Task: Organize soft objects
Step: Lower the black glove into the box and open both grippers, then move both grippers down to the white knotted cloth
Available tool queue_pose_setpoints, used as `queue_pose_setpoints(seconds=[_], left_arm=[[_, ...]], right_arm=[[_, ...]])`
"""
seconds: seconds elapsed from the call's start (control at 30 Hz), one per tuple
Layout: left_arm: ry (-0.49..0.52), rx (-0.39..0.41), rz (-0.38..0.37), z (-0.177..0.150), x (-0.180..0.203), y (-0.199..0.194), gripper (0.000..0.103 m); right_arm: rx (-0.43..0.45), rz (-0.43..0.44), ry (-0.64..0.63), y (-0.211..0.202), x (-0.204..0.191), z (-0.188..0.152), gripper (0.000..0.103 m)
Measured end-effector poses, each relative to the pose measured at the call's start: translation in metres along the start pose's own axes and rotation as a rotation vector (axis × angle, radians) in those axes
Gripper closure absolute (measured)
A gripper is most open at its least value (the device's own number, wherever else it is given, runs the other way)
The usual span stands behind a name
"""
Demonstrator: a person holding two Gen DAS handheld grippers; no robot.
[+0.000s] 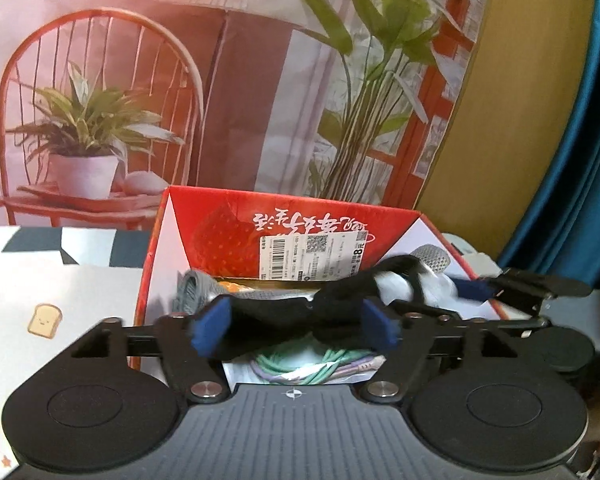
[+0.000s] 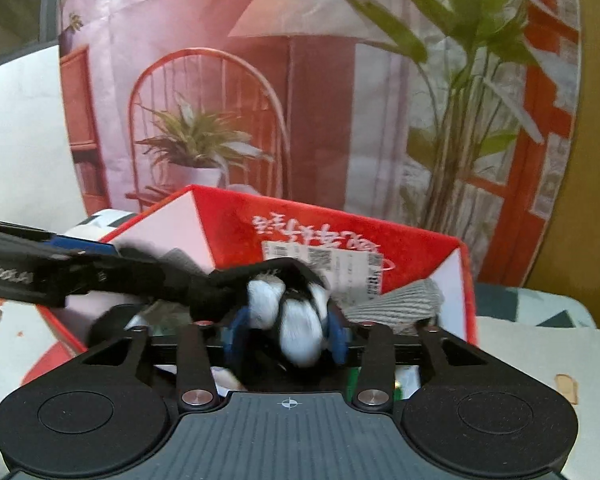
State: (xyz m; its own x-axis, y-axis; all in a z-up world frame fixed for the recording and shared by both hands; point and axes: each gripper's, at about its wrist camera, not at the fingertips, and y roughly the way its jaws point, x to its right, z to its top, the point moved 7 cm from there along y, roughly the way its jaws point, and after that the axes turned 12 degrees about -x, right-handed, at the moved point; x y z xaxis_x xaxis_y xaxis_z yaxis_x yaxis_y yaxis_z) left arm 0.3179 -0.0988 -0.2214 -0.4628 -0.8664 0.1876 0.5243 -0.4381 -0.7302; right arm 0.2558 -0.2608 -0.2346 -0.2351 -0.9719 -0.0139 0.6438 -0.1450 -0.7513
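On the left, the left gripper (image 1: 296,326) hangs over the red strawberry carton (image 1: 156,248), its blue pads (image 1: 212,330) spread wide. The black end of a soft black-and-white cloth item (image 1: 284,308) sags across the gap between them, and I cannot see either pad pressing on it. Below it in the carton lie coiled green and purple cords (image 1: 320,364) and a grey knitted piece (image 1: 192,288).

Moving right, the item stretches over to the right gripper (image 2: 286,334), where its white, bunched end (image 2: 300,328) sits between the fingers. The picture is blurred there, and I cannot tell whether the jaws still pinch it or have let go.

The risk I see is an uneven release. If one end falls while the other catches on a pad, the item could drape over the carton's wall instead of landing inside. It could also be dragged back out as the hand withdraws. The loose cords underneath might snag too.
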Motion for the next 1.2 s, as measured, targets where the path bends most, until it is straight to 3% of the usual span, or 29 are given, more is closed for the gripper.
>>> queue_pose_setpoints(seconds=[0.1,0.23,0.3,0.4,0.7,0.9,1.2], left_arm=[[0.007,0.004,0.019,-0.002,-0.002,-0.005,0.019],[0.011,0.029,0.043,-0.005,-0.005,-0.018,0.011],[0.012,0.038,0.056,-0.008,-0.007,-0.025,0.009],[0.010,0.049,0.071,-0.015,-0.009,-0.036,0.005],[-0.014,0.042,0.124,-0.050,-0.024,-0.058,0.000],[-0.049,-0.007,0.161,-0.080,-0.041,-0.056,0.000],[-0.132,-0.072,0.164,-0.112,-0.058,-0.034,0.000]], right_arm=[[0.034,-0.038,0.005,-0.006,0.005,-0.003,0.036],[0.067,-0.038,0.026,-0.018,0.010,-0.005,0.022],[0.099,-0.027,0.025,-0.027,0.008,-0.007,0.009],[0.136,-0.019,0.016,-0.038,0.004,-0.010,0.000],[0.196,-0.009,0.037,-0.068,-0.007,-0.038,0.000],[0.222,-0.029,0.069,-0.085,-0.007,-0.075,0.000],[0.058,-0.043,0.121,-0.054,-0.003,-0.128,0.000]])
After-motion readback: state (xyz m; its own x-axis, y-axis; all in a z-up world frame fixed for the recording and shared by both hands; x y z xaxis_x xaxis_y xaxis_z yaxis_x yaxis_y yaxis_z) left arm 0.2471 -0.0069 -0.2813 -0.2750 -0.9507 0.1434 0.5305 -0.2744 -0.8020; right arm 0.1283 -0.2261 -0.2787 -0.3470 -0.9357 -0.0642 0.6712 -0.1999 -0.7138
